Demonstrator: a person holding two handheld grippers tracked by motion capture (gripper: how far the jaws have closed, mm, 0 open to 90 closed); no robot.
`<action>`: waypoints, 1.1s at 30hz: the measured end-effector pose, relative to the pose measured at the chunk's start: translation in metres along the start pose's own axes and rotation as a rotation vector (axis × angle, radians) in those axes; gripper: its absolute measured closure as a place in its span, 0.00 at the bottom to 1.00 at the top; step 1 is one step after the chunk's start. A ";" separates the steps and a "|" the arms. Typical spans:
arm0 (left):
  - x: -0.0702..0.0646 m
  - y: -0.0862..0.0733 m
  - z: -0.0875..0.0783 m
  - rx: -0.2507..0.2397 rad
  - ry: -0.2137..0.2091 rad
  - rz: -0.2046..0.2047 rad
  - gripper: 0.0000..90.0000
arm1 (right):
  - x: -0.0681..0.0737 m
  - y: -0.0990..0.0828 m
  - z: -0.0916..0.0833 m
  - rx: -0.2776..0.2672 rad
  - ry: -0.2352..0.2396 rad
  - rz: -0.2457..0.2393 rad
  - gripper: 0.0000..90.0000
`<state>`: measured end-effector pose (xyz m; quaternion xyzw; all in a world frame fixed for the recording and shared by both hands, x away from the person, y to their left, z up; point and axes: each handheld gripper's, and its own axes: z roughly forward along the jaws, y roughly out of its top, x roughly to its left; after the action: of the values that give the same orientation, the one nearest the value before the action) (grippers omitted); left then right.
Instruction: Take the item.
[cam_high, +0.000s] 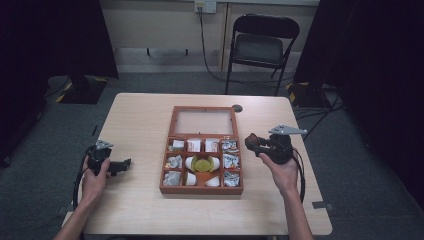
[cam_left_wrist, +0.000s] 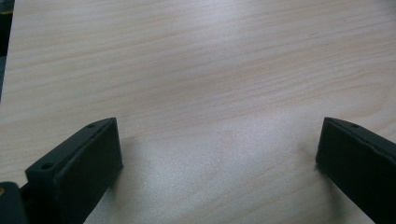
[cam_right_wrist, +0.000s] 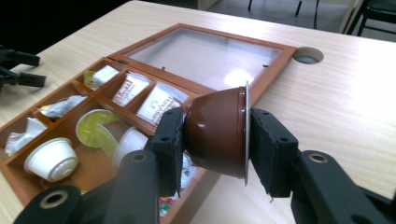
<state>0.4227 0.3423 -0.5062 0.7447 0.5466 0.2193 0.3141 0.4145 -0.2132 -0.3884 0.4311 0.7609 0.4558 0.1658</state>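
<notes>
The right gripper is clamped on a brown capsule, pads pressing its base and its foil rim, and in the high view it hangs at centre right, just off the right edge of the wooden box. The grip is end to end on a tapered, smooth cup, so I judge it could twist or squirt out if the hand tilts or jolts on the way in. The middle compartments, at lower left of the right gripper view, already hold white capsules and a yellow one, so a careless drop could knock them or leave the brown one perched on a divider. The open glass lid lies flat behind and seems out of harm's way. The left gripper, at left of the high view, rests on the table with jaws apart and nothing between them.
</notes>
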 end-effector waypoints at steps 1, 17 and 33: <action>0.000 0.000 0.000 0.000 0.000 0.000 0.00 | -0.002 -0.001 0.001 0.004 -0.005 0.002 0.63; 0.000 0.000 0.000 0.000 0.000 0.000 0.00 | -0.019 -0.020 0.020 0.076 -0.044 0.029 0.63; 0.000 0.000 0.000 0.000 0.000 0.000 0.00 | -0.027 -0.034 0.035 0.132 -0.059 0.053 0.63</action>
<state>0.4227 0.3423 -0.5062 0.7446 0.5467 0.2193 0.3141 0.4356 -0.2227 -0.4396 0.4741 0.7725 0.3960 0.1471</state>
